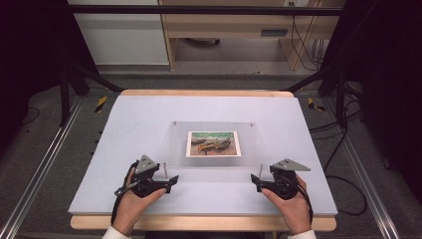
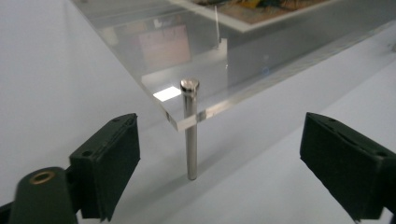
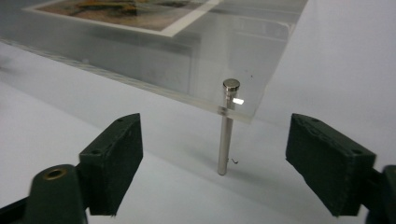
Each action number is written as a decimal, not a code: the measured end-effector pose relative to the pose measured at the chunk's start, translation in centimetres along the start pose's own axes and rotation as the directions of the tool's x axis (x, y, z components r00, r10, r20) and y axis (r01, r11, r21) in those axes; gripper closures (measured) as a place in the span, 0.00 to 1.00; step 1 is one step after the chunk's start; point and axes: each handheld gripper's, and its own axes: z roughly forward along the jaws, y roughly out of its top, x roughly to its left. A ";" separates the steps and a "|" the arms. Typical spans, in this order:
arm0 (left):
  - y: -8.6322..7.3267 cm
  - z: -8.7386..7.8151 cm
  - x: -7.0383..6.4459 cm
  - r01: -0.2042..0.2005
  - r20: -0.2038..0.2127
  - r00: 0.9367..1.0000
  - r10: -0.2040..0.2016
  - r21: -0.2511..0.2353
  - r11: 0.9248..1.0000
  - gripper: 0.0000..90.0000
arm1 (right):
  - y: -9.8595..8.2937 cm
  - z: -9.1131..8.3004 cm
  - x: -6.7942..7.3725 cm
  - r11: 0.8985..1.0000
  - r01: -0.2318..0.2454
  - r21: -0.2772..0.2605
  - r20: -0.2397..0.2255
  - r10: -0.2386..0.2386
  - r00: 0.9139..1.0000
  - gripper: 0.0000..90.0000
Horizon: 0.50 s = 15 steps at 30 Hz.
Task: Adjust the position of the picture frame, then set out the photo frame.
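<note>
standing on slim metal pins, clear acrylic plate bearing a print; both jaws released

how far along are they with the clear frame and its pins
Done: the clear panel with the picture stands on its metal pins. In hand: the left gripper and right gripper, both open, each face a near corner pin. Left: gripping either pin.

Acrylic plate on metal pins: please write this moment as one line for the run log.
left tongs: open, at near-left pin | right tongs: open, at near-right pin | acrylic plate: standing on pins, picture on it
</note>
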 end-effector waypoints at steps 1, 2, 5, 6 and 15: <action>0.3 -0.3 0.1 0.007 0.006 1.000 -0.007 -0.013 1.000 0.12 | 0.1 -0.3 0.1 1.000 0.002 -0.006 -0.009 -0.002 1.000 0.17; 0.7 -0.6 0.1 0.005 0.009 1.000 -0.004 -0.019 1.000 0.11 | 0.2 -0.6 0.1 1.000 0.007 -0.018 -0.015 -0.008 1.000 0.15; 1.7 -1.3 0.3 -0.005 0.038 0.999 0.006 -0.037 0.999 0.10 | 1.1 -1.2 0.3 0.998 0.030 -0.050 -0.021 -0.031 0.999 0.13; 2.1 -1.4 0.5 -0.001 0.037 0.999 0.003 -0.039 0.999 0.10 | 1.5 -1.2 0.3 0.998 0.031 -0.054 -0.018 -0.032 0.999 0.14; 4.5 0.2 1.8 0.032 0.054 0.998 -0.033 0.022 0.999 0.13 | 4.9 0.7 -0.6 0.999 0.035 -0.002 -0.022 -0.035 0.999 0.19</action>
